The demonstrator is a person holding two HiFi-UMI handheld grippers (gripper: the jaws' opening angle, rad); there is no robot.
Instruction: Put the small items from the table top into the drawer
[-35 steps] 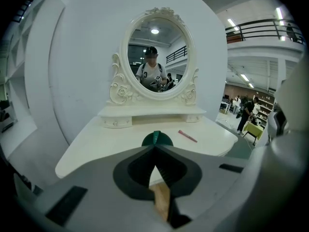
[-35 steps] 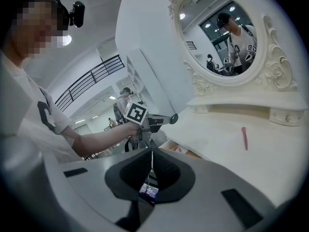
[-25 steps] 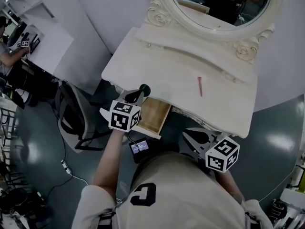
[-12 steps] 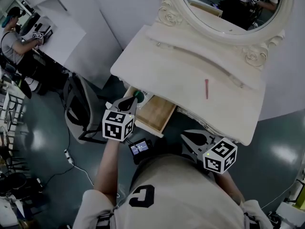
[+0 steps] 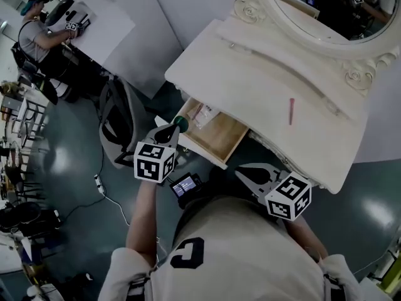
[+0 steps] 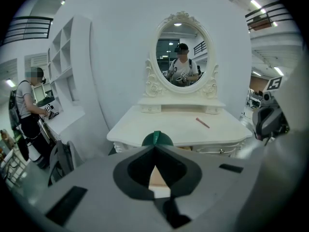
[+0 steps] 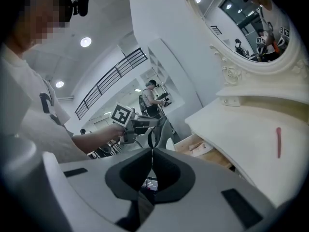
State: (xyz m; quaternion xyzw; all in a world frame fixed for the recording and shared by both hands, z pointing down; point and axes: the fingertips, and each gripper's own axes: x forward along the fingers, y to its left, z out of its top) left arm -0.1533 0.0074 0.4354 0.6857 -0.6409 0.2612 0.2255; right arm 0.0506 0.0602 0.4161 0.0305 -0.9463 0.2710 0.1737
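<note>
A thin red stick (image 5: 291, 111) lies on the white dressing table (image 5: 250, 80), right of the middle; it also shows as red stick (image 6: 202, 123) and red stick (image 7: 278, 141). The wooden drawer (image 5: 219, 140) under the table's left front stands pulled out, with a pale packet (image 5: 203, 113) inside. My left gripper (image 5: 177, 127) is shut on a dark green knob (image 6: 157, 137) at the drawer's front. My right gripper (image 5: 242, 172) hangs shut and empty near my body, below the table's front edge.
An oval mirror (image 5: 326, 11) with a carved frame stands at the table's back. A dark chair (image 5: 119, 130) is left of the table, and a cable (image 5: 103, 187) lies on the floor. Another person (image 5: 37, 30) works at a white desk, far left.
The left gripper has drawn back toward me with the green knob, and the drawer has slid further out, so the packet inside now shows. The right gripper has shifted slightly.
</note>
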